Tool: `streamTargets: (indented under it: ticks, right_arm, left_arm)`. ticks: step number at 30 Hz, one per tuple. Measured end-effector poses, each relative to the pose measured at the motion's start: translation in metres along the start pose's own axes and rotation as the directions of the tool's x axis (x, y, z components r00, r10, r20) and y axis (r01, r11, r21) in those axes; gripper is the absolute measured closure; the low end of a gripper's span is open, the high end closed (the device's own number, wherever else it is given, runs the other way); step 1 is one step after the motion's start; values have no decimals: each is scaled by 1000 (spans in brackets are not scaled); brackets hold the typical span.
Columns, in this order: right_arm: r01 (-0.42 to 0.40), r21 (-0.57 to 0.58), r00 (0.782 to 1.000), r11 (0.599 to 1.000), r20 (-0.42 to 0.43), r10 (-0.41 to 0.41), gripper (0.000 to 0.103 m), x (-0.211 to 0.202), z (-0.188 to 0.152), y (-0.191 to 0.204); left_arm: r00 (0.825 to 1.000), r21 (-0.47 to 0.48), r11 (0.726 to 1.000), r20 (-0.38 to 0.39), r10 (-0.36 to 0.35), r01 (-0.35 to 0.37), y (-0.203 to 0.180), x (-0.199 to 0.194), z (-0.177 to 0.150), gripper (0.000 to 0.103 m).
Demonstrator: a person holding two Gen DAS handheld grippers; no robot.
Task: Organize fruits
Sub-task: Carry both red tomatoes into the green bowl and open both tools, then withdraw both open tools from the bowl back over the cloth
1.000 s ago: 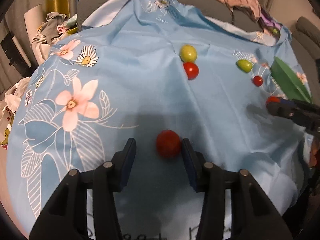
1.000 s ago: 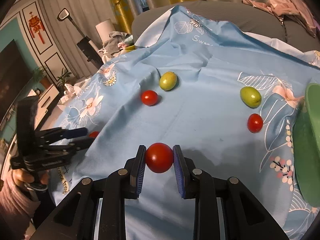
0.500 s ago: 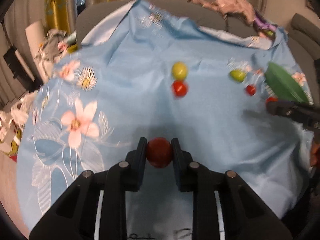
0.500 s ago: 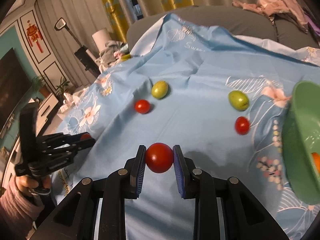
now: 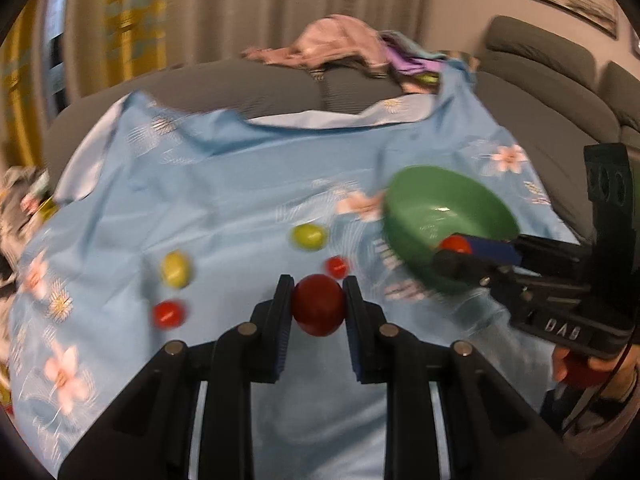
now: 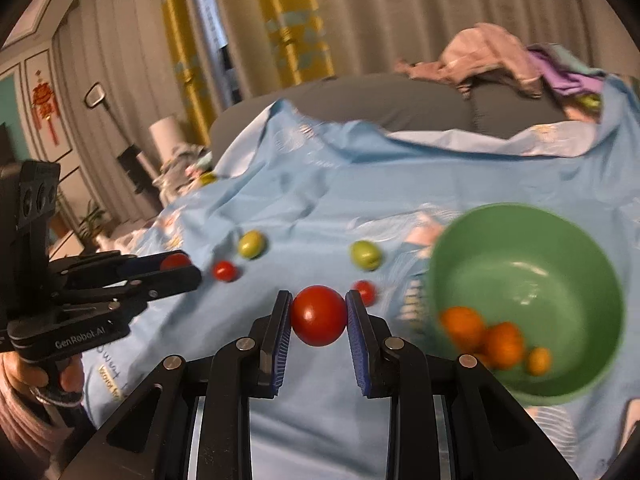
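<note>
Each gripper, left (image 5: 319,304) and right (image 6: 318,314), clamps a red tomato (image 5: 318,305) (another (image 6: 318,315)) above the cloth, left of the green bowl (image 6: 520,236). Releasing short of its rim risks rolling.

Both tongs are built of matte black plastic. The left tongs (image 5: 319,308) and right tongs (image 6: 319,315) carry blue ribbed pads and silver round screws. White "GenRobot.AI" lettering is printed on one handle, gripped by a bare-skinned hand (image 6: 36,376) in a mauve sleeve.
</note>
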State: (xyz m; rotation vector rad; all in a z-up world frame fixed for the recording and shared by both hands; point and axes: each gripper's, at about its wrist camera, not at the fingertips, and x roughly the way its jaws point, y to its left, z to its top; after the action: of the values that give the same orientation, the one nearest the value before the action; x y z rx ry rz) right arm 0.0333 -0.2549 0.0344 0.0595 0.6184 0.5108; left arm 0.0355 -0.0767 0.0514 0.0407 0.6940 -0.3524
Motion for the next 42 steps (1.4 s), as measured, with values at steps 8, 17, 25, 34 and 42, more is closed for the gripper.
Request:
streamTargets:
  ticks: [8,17,25,34,42]
  right_arm:
    - [173,75,983,982,52,-177,74,-28,-3,-53]
    - [315,130,947,940,13,-320,74,-33,-12,-96]
    - [336,141,942,931,-20,-336,74,-29,-17,-107]
    - [341,149,940,928,-36,-339,74,-27,-17,-108]
    - [346,159,938,925,-26,-346,74,-30,-17,-106]
  left_arm:
    - [990,83,987,-24,-139,140,-73,48,37,78]
    - [980,160,971,-115,-160,177,-120,98,46,78]
    - [975,154,974,-172,-142,169,-123,118,43,78]
    - [976,149,978,-184,-120,148,-119,122,42,78]
    - [981,136,982,-161,-111,133,-113,114,45,48]
